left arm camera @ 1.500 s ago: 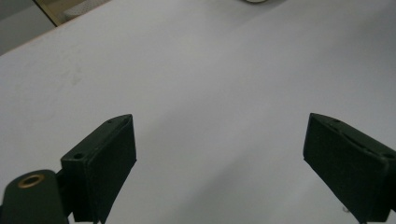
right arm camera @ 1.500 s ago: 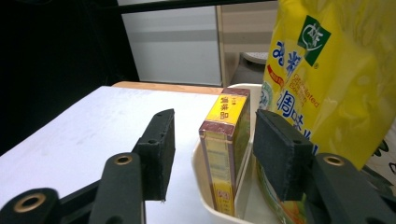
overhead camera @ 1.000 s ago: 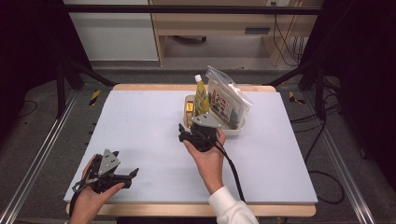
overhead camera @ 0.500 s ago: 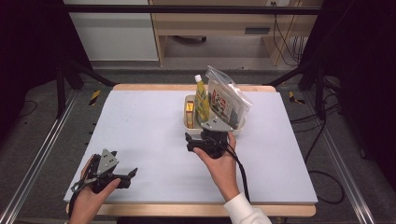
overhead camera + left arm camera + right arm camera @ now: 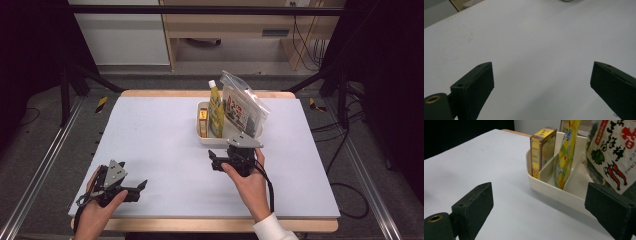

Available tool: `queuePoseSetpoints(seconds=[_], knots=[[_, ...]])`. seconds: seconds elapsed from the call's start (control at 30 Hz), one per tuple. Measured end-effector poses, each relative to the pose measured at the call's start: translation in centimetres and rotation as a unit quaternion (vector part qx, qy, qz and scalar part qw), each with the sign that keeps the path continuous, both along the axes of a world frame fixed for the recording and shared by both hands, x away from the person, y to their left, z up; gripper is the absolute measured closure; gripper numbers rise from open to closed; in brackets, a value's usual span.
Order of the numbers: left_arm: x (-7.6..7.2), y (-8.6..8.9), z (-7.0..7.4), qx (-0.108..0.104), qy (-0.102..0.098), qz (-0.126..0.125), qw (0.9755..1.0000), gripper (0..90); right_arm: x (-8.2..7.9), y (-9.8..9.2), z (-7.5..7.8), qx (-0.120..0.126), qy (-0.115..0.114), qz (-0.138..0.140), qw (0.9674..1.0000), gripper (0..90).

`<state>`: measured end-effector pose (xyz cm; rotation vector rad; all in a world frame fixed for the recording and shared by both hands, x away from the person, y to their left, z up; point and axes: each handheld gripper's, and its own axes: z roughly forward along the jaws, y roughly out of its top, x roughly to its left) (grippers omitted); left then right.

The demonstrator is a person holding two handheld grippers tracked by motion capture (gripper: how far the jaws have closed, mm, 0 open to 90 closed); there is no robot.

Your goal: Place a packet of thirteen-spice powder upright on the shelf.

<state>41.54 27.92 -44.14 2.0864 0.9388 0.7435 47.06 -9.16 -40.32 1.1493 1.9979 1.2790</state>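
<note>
White plastic forms the divided tray (image 5: 204, 136) that sits at about one o'clock from the middle of the table (image 5: 150, 135), toward the far edge. From above I see it holding three upright things in a row: a small yellow box (image 5: 202, 121), a yellow squeeze pouch with a white cap (image 5: 215, 107), and a clear bag of snacks (image 5: 242, 107) leaning out toward three o'clock. My right hand-held gripper view adds what the high view cannot resolve: thin partitions inside the tray, with the box (image 5: 543, 151) in one compartment, the pouch (image 5: 565, 155) in the next and the printed bag (image 5: 615, 152) beyond it.

My right hand-held gripper (image 5: 216, 161) lies low over the table just at the six o'clock side of the tray, jaws spread wide and pointing toward nine o'clock, holding nothing; whether it rests on the table I cannot tell. My left hand-held gripper (image 5: 141, 187) is near the table's seven o'clock corner, well apart from the tray, jaws likewise spread wide and empty. Its own view shows bare table (image 5: 536, 50) between the jaws.
</note>
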Motion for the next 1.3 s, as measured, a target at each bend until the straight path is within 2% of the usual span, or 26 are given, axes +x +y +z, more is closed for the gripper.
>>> queuePoseSetpoints(seconds=[0.3, 0.53, 0.77, 0.93, 1.3], knots=[[0.0, 0.0, 0.0, -0.001, -0.001, -0.002, 1.0000, 4.5, -0.7, -2.1, -0.6, -0.011, 0.001, -0.012, 0.9999, 8.7], [0.0, 0.1, 0.0, -0.002, -0.002, -0.001, 1.0000, 4.5, -1.3, -3.5, -1.1, -0.033, -0.002, -0.018, 0.9993, 8.4], [0.0, 0.0, 0.0, -0.001, -0.001, -0.001, 1.0000, 4.5, -1.7, -5.2, -1.1, -0.040, -0.001, -0.031, 0.9987, 7.8], [0.0, 0.0, 0.0, 0.002, -0.002, -0.003, 1.0000, 4.5, -1.8, -6.3, -1.1, -0.039, -0.003, -0.029, 0.9988, 7.0], [0.0, 0.0, 0.0, 0.000, -0.001, -0.002, 1.0000, 4.5, -2.0, -8.2, -1.0, -0.046, 0.002, -0.051, 0.9976, 5.9]])
